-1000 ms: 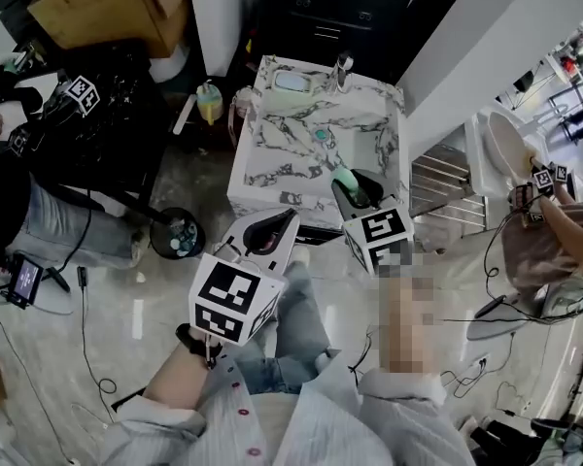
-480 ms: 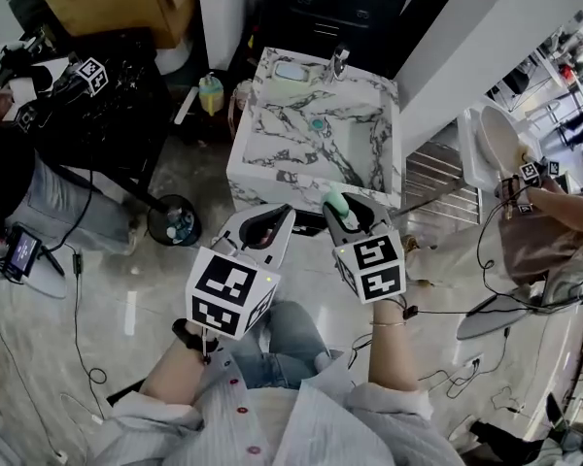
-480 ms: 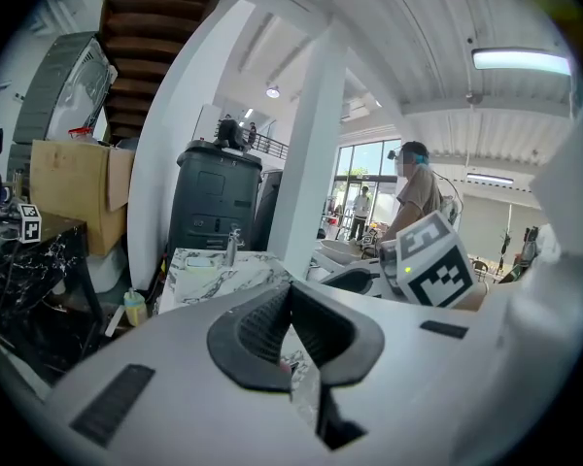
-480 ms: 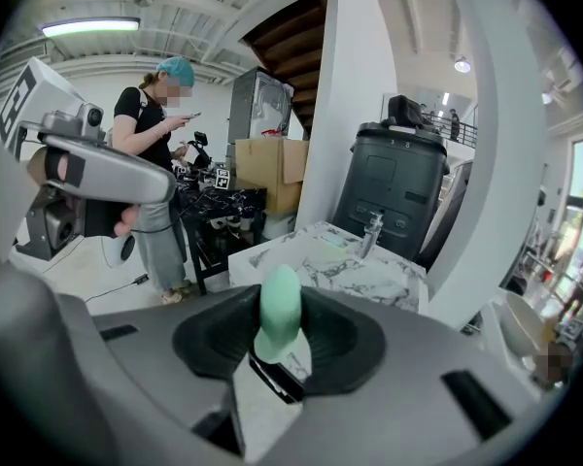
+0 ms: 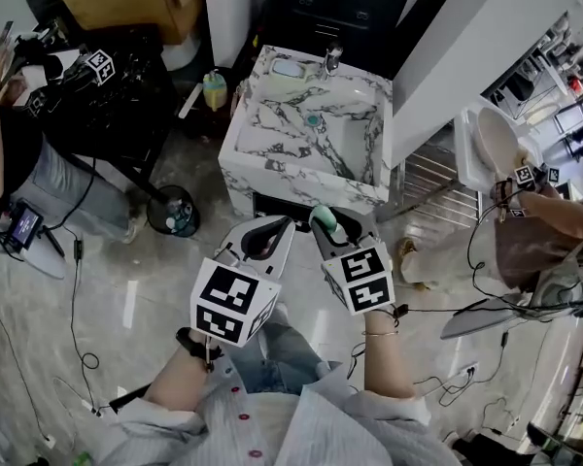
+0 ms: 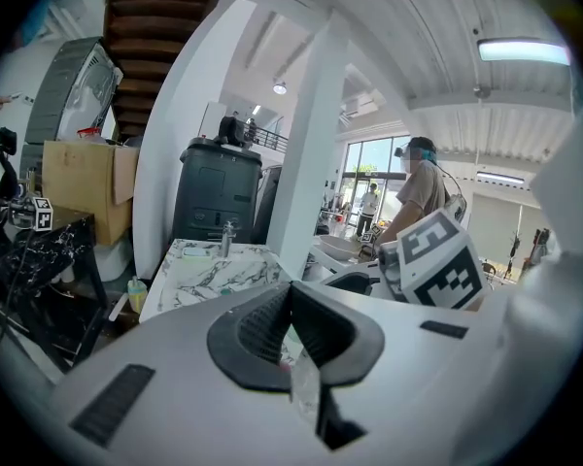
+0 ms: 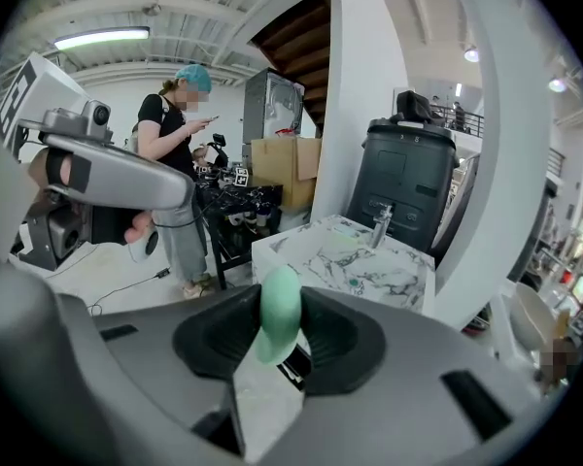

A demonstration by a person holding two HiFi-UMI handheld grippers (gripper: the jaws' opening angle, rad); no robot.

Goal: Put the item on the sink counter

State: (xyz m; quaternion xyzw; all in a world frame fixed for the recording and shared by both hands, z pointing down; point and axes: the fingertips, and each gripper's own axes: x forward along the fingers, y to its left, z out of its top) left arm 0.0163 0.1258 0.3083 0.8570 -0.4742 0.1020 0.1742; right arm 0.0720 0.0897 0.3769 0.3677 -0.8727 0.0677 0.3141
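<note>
A smooth, mint-green, rounded item (image 7: 275,320) is clamped between the fingers (image 7: 340,336) of the right gripper (image 7: 277,343), with its rounded end projecting above them. It is held in the air, short of the sink counter (image 5: 272,168), which is white marble veined with dark lines.

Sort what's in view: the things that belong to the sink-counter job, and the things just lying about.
Job in hand: mint-green item, clamped in the right gripper; marbled sink counter.
Lying about: cardboard box; yellow bottle on the floor; left gripper, shut and empty.
</note>
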